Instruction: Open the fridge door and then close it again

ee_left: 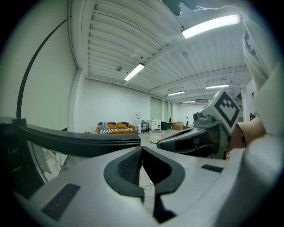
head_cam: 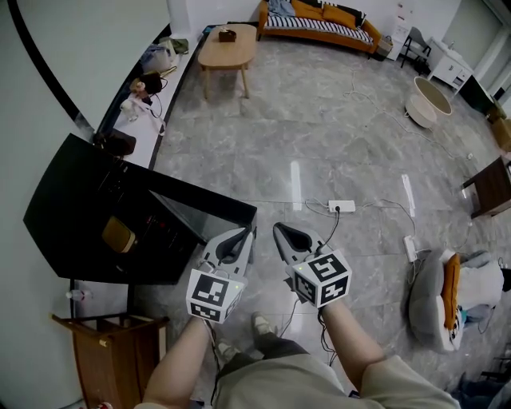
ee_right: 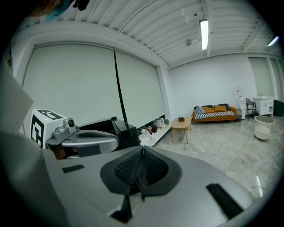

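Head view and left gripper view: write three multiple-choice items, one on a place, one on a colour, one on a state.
1. In the head view the fridge stands at: A the left; B the right; C the top middle.
2. The sofa is: A blue; B orange; C green.
3. The left gripper has its jaws: A wide apart; B shut on a handle; C shut, empty.

Answers: A, its black body fills the left side; B, orange shows along the far wall; C, the pads meet with nothing between them.
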Demonstrator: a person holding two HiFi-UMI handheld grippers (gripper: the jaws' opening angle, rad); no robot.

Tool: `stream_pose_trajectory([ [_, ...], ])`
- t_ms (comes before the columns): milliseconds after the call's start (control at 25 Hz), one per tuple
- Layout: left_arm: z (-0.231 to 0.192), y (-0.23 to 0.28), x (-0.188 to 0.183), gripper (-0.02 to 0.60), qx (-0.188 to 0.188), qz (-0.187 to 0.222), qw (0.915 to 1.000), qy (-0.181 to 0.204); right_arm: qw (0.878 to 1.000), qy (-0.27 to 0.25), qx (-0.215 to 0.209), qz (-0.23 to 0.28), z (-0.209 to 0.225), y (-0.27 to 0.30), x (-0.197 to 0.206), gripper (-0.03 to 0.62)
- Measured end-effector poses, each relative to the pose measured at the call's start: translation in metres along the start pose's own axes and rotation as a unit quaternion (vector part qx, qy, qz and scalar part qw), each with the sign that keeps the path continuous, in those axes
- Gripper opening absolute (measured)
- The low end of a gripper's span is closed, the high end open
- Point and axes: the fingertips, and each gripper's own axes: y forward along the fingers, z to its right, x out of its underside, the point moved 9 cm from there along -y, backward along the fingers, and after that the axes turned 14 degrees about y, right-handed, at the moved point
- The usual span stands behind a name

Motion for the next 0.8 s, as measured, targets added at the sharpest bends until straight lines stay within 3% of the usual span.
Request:
stream_pose_trajectory([
  [240, -0.026, 0.011, 0.005, 0.008, -0.029, 0.003, 0.9974, -0.066, 1.000, 0.001, 0.004, 0.000, 0.011, -0.001, -0.004, -0.003],
  [440, -0.035, 0.018, 0.002, 0.008, -0.033, -0.012, 0.9992, -0.017, 1.000, 0.003, 0.010, 0.002, 0.015, -0.002, -0.005, -0.003],
  [800, -0.038, 0.020, 0.002, 0.008, -0.038, -0.015, 0.9987, -0.029, 1.000, 0.002, 0.010, 0.003, 0.020, -0.003, -0.010, -0.003],
])
